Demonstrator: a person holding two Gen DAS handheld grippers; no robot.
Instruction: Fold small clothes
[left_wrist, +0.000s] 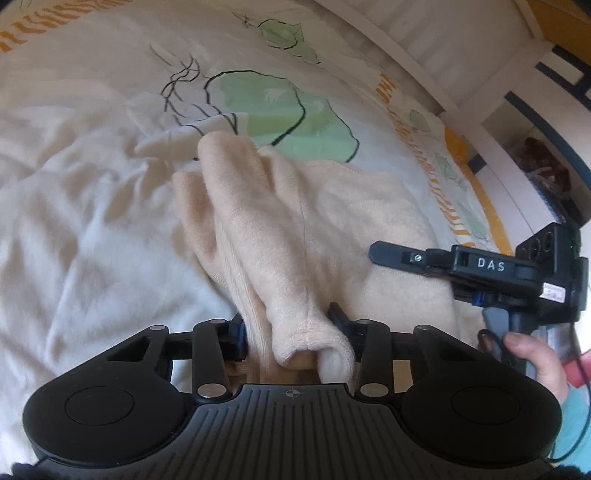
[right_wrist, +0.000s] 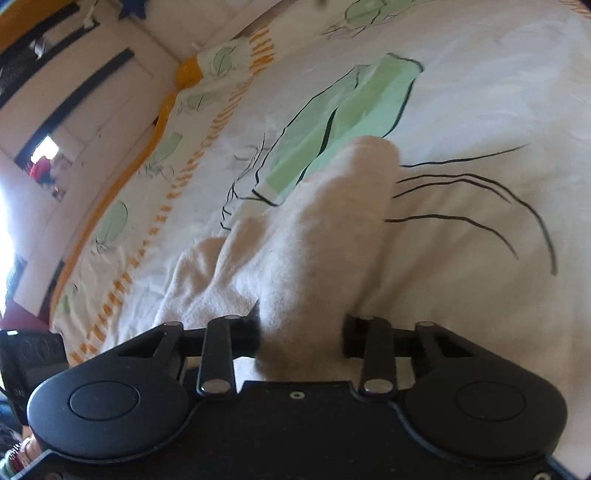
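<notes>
Beige knit garment (left_wrist: 295, 229) is stretching lengthwise away from you — your left gripper (left_wrist: 291, 332) and right gripper (right_wrist: 301, 332) are both clamping bunched folds of it.

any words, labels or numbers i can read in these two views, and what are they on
"DAS": white letters on the black body of the right gripper, seen in the left wrist view.
Small white and red sticker on the same gripper: print too small to read.
Orange marks along the border of the bedspread: a pattern, no legible text.
Right wrist view: no text.
</notes>
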